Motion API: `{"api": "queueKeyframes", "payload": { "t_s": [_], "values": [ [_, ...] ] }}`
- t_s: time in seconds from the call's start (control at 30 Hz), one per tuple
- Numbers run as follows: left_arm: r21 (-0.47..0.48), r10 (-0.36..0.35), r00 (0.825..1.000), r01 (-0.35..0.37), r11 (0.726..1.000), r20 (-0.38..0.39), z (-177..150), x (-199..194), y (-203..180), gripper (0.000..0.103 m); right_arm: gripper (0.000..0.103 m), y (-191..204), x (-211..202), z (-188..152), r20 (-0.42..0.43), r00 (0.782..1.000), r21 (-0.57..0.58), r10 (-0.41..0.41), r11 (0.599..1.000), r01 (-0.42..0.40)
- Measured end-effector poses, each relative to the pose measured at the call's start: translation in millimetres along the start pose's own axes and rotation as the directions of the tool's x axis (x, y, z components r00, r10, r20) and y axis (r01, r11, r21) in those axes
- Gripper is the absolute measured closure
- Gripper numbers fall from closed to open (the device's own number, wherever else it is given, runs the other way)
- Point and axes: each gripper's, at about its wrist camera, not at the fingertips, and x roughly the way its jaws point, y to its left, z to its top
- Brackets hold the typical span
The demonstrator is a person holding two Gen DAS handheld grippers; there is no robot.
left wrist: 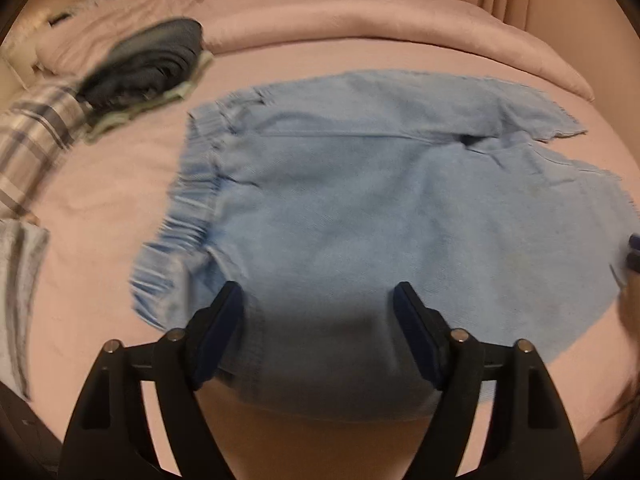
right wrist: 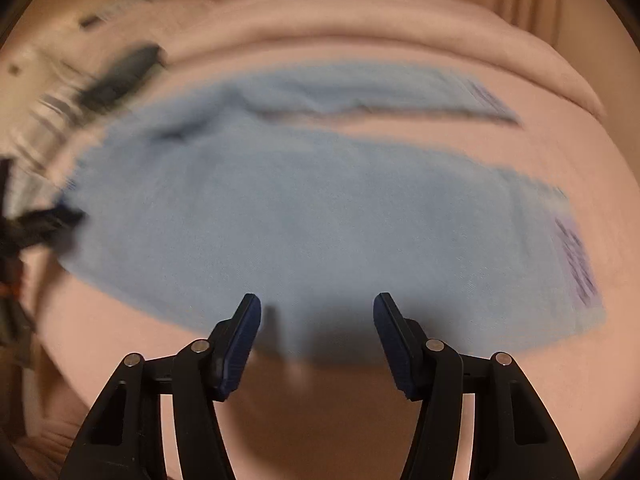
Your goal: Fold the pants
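Light blue pants [left wrist: 360, 208], spread flat mid-bed on pink sheet [left wrist: 100, 184], elastic waistband toward left edge, legs toward right. Left gripper [left wrist: 318, 300] and right gripper [right wrist: 317, 308]: jaws apart, nothing held, above near hem. Dark folded garments [left wrist: 148, 64] stacked near far-left corner, beside pillows.

right hand-held gripper [right wrist: 317, 306]: jaws apart, nothing between | blue pants [right wrist: 304, 216]: spread flat | pink bed [right wrist: 540, 380]
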Motion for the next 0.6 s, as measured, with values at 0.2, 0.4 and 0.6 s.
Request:
{"api": "queueKeyframes", "payload": {
  "t_s": [0.2,0.4,0.6],
  "values": [
    [0.013,0.019,0.999,-0.018,1.0,-0.041,2,27,-1,0.002,0.021,50,54,7,-0.057,0.995,-0.183,-0.083,0.98,0.071],
    [-0.028,-0.13,0.991,0.131,0.991,0.044,26,-3,12,0.006,0.021,49,42,41,-0.06,0.996,-0.174,0.072,0.981,-0.081],
    [0.024,-0.136,0.982,0.134,0.991,0.128,96,15,26,0.007,0.021,62,59,114,0.046,0.976,-0.228,0.213,0.954,-0.197]
  ]
}}
